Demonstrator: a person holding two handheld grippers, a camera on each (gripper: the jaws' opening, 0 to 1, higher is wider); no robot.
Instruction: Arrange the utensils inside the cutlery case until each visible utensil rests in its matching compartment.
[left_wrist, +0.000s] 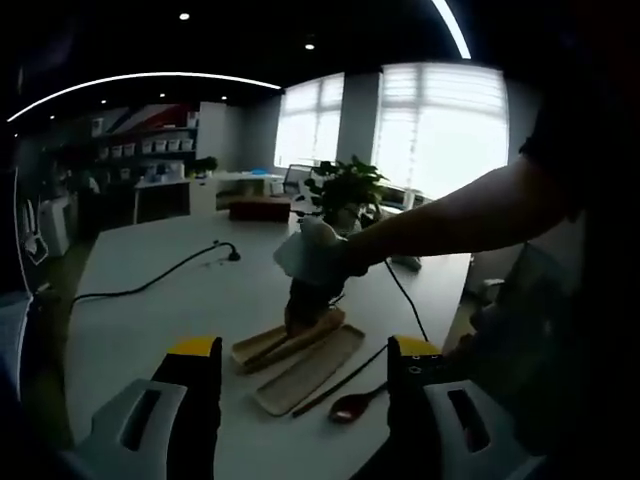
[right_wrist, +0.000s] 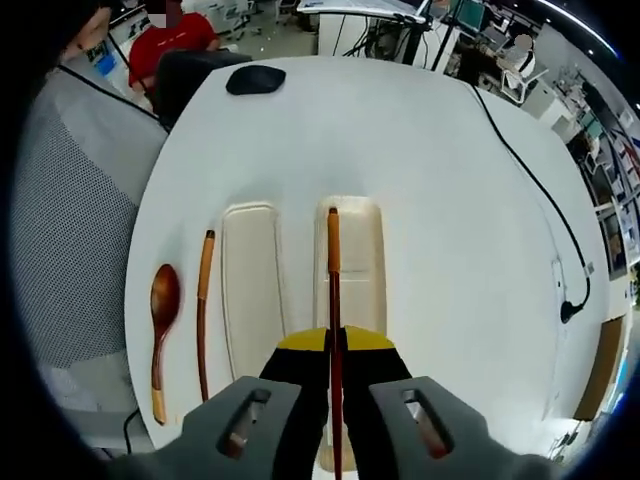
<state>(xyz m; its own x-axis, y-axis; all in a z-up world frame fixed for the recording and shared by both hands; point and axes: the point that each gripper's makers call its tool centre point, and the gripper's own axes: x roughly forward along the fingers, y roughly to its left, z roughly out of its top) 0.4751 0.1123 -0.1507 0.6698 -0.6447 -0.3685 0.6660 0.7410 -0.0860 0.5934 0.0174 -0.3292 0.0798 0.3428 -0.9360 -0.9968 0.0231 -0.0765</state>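
Note:
The pale wooden cutlery case (right_wrist: 250, 290) lies on the white table with two long compartments side by side. My right gripper (right_wrist: 335, 342) is shut on a dark chopstick (right_wrist: 333, 270), which points lengthwise over the right-hand compartment (right_wrist: 365, 250). A second chopstick (right_wrist: 203, 310) and a brown wooden spoon (right_wrist: 163, 315) lie on the table left of the case. In the left gripper view, my left gripper (left_wrist: 305, 350) stands open near the case (left_wrist: 310, 370), spoon (left_wrist: 350, 405) and loose chopstick (left_wrist: 345, 378). A white-gloved hand (left_wrist: 315, 250) holds the right gripper (left_wrist: 305, 308) down over the case.
A black cable (right_wrist: 530, 170) runs across the table's right side, and a black oval object (right_wrist: 255, 78) sits at the far edge. A grey mesh chair back (right_wrist: 80, 220) stands at the left. A potted plant (left_wrist: 345, 190) is at the table's far end.

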